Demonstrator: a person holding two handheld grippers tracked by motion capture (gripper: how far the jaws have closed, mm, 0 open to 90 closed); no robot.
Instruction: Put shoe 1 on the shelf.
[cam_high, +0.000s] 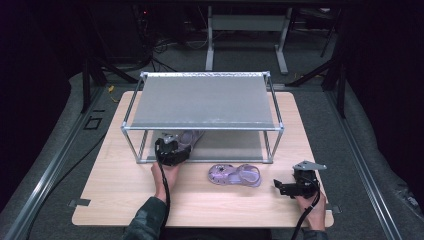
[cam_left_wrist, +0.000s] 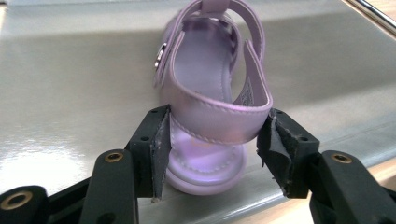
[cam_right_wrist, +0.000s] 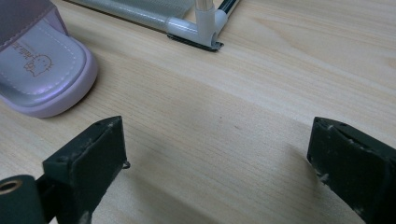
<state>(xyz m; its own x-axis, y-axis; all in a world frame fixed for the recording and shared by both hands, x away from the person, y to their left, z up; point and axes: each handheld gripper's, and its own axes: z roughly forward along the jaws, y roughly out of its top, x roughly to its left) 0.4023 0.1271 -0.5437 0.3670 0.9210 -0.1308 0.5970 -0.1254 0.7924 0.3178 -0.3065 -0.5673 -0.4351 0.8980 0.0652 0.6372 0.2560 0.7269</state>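
Observation:
A lilac sandal (cam_left_wrist: 210, 88) stands on the grey lower shelf (cam_left_wrist: 70, 93) of a metal rack, heel toward me. My left gripper (cam_left_wrist: 217, 149) is shut on its heel, one pad against each side of the back strap. From above, the left gripper (cam_high: 175, 145) reaches under the rack's front rail to that sandal (cam_high: 192, 136). A second lilac sandal (cam_high: 235, 175) lies flat on the wooden table in front of the rack. My right gripper (cam_high: 279, 187) rests just right of it, pointing left. Its jaws stand open over bare wood (cam_right_wrist: 219, 154), with the second sandal's end (cam_right_wrist: 42, 65) at the upper left.
The two-tier rack (cam_high: 202, 100) takes up the table's far half; its front right foot (cam_right_wrist: 205, 28) stands close to the right gripper. The wooden table (cam_high: 125, 200) has free room at front left. Dark floor, cables and stands surround the table.

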